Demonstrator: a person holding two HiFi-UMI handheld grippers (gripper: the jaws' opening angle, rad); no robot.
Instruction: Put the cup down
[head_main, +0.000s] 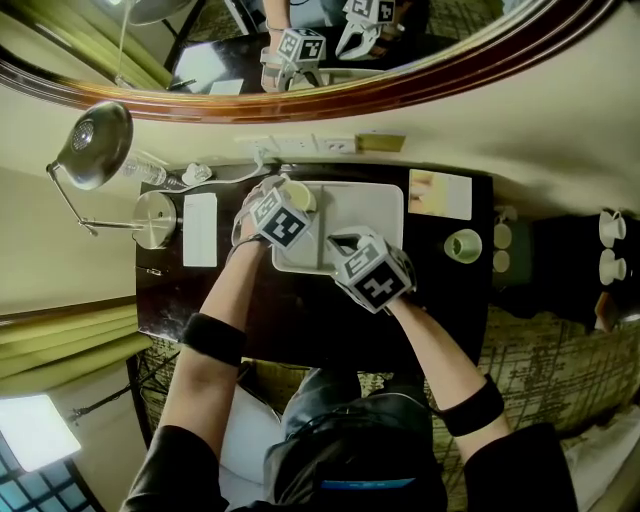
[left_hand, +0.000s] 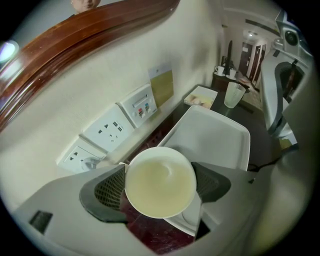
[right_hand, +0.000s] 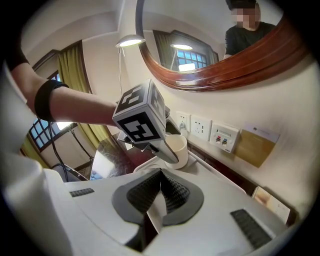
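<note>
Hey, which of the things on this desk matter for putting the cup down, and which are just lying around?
Part of the job:
- cup, gripped in the left gripper
- white tray, whose corner the cup is over

Just lying about:
- desk lamp
- second cup
- card
- white pad
- bottle

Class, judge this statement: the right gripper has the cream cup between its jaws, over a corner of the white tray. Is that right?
Not quite: it is the left gripper that has the cream cup between its jaws, over a corner of the white tray. The left gripper view shows this.
</note>
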